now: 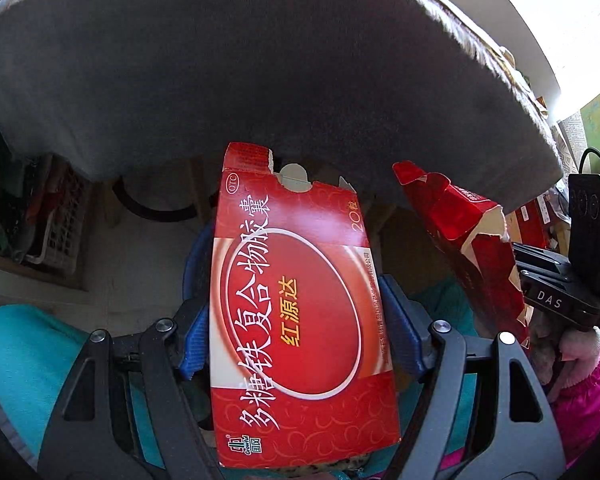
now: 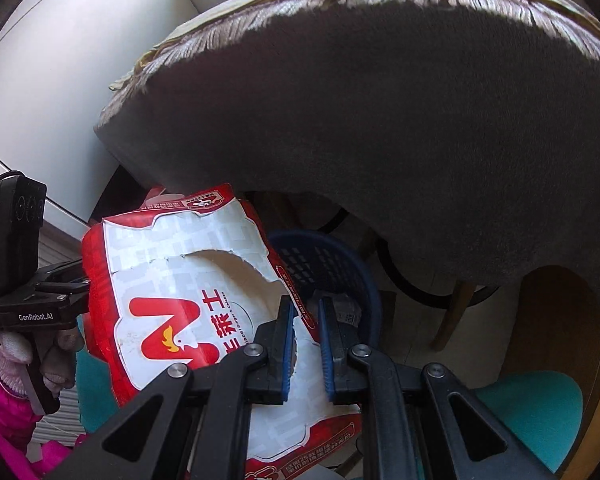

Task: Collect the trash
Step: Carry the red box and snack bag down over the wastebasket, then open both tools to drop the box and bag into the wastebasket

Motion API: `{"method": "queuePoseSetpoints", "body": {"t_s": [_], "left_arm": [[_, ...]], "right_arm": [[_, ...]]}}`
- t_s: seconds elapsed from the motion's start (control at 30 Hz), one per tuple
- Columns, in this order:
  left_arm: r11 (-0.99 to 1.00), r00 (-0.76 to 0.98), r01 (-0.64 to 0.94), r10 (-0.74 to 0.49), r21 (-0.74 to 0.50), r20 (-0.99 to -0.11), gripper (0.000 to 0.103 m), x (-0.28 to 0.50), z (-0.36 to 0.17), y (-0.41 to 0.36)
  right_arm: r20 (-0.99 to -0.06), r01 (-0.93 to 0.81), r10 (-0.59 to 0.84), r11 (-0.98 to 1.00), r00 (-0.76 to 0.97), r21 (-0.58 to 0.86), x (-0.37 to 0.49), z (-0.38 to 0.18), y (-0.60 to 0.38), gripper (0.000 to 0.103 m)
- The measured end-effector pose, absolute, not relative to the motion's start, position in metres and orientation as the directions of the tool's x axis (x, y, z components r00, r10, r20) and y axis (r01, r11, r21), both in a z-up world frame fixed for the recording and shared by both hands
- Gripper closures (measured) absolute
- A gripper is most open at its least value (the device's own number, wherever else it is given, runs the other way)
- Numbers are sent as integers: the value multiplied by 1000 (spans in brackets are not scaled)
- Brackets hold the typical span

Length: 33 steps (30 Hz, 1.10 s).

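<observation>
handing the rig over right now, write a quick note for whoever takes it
Left tool: shut on the red medicine box, held upright across its flat sides.
Right tool: shut on the torn edge of the red-and-white food carton.
Both pieces hang in the air below the grey-draped table edge; the blue basket sits on the floor just beyond and below the tools, with something already inside.
Done: both items picked up.
Left: carry each over the basket, open the tool, drop it in, then probably check for more trash.
</observation>
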<state>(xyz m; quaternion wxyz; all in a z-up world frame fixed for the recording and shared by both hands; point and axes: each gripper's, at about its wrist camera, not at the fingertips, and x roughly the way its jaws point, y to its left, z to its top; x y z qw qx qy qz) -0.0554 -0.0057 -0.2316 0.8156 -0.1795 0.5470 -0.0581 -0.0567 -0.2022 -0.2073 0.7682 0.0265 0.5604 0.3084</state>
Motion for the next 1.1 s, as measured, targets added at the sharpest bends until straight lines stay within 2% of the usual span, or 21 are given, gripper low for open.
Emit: {"method": "queuePoseSetpoints", "body": {"t_s": [0.33, 0.67, 0.8, 0.9, 0.97, 1.1], "left_arm": [[938, 305, -120, -277, -325, -911, 26, -40, -268, -15], [954, 277, -119, -233, -274, -932, 25, -32, -282, -27], [960, 278, -114, -216, -256, -936, 24, -28, -283, -31], [959, 273, -116, -219, -258, -937, 24, -26, -284, -30], [958, 271, -116, -222, -261, -937, 24, -27, -284, -30], [958, 281, -113, -224, -264, -933, 24, -26, -283, -25]], "right_arm": [[-873, -428, 462, 828, 156, 362, -50, -234, -187, 91], [-879, -426, 451, 833, 154, 352, -50, -237, -175, 80], [-878, -427, 450, 834, 163, 349, -48, -237, -176, 80], [-877, -431, 451, 833, 165, 347, -47, -238, -177, 72], [-879, -437, 447, 833, 167, 341, -48, -237, -177, 71], [-879, -441, 441, 835, 179, 329, -50, -226, -177, 57]]}}
